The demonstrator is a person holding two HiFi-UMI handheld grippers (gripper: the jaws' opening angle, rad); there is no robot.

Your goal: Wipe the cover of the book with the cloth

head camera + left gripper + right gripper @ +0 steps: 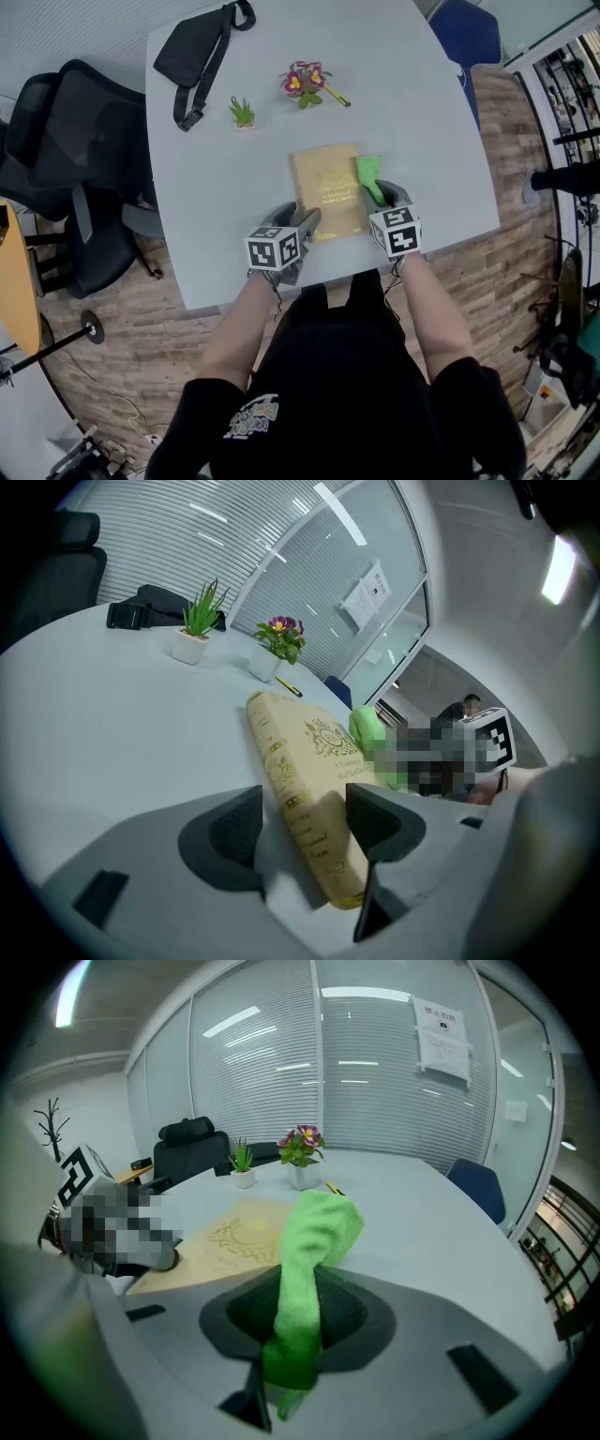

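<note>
A tan book (326, 187) with gold print lies flat on the white table (225, 216), close to the near edge. My left gripper (305, 225) sits at its near left corner. In the left gripper view the book (309, 761) runs between the spread jaws of that gripper (305, 822); the right pad rests on the cover, and a gap shows at the spine side. My right gripper (386, 197) is at the book's right edge, shut on a green cloth (368, 173). The cloth (309, 1251) sticks up from this gripper (298, 1316), its free end over the cover (230, 1237).
A black bag (197, 52) lies at the table's far left. A small potted plant (243, 114), a flower pot (302, 82) and a yellow pen (336, 96) stand beyond the book. A black chair (75, 159) is left of the table, a blue chair (464, 33) at far right.
</note>
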